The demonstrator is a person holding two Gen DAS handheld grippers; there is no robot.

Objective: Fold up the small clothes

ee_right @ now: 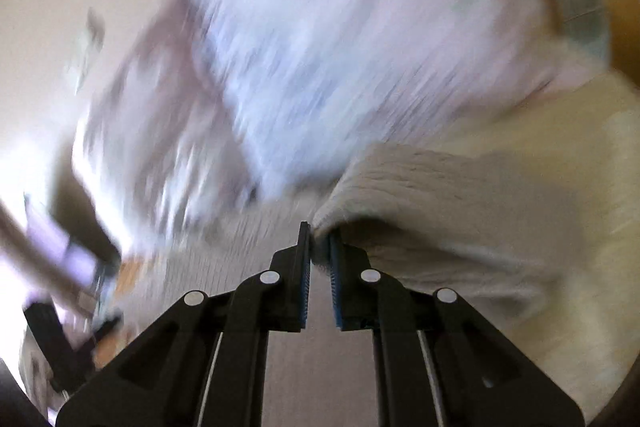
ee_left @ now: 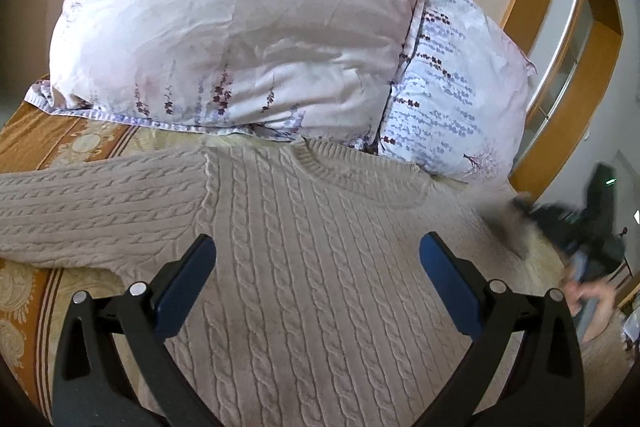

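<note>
Your left gripper (ee_left: 318,267) hangs wide open over the sweater (ee_left: 304,267). Your right gripper (ee_right: 319,247) pinches its sleeve (ee_right: 420,195).

Smearing across nearly the whole right wrist view: the pale lilac floral pillows (ee_right: 340,39) dissolving into streaks, print unreadable. Blurring at lower left, a dark shape with lilac patches (ee_right: 60,267), too smeared to identify. Hiding between the blue pads of the right gripper (ee_right: 319,247), the pinched edge of the beige cable-knit sweater (ee_right: 420,187). Running off the left wrist view's left and bottom edges, the sweater's sleeve (ee_left: 80,211) and hem. Blurring at right, the right gripper's dark body (ee_left: 580,227).
</note>
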